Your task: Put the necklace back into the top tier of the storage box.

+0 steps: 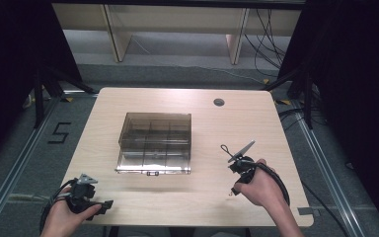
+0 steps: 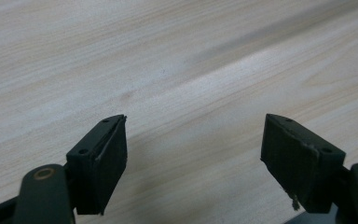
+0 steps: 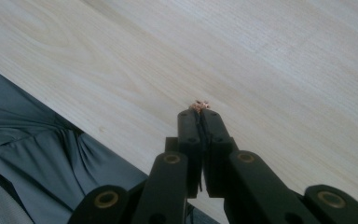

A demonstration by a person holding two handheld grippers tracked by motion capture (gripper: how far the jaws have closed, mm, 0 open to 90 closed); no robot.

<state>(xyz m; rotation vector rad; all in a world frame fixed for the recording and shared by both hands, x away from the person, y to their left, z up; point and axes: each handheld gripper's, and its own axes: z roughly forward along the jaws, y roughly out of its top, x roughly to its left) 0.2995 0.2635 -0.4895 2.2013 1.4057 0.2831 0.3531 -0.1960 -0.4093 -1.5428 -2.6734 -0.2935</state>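
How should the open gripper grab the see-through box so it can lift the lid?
Probably grip the small latch tab at the middle of the clear box's front edge, coming from the person's side. That tab sticks out toward the person, while the lid lies flat and smooth elsewhere. The left gripper has its jaws wide apart, so it could do it.

Wood table point(image 1: 128, 202) w/ clear divided box point(image 1: 154, 143) on it.
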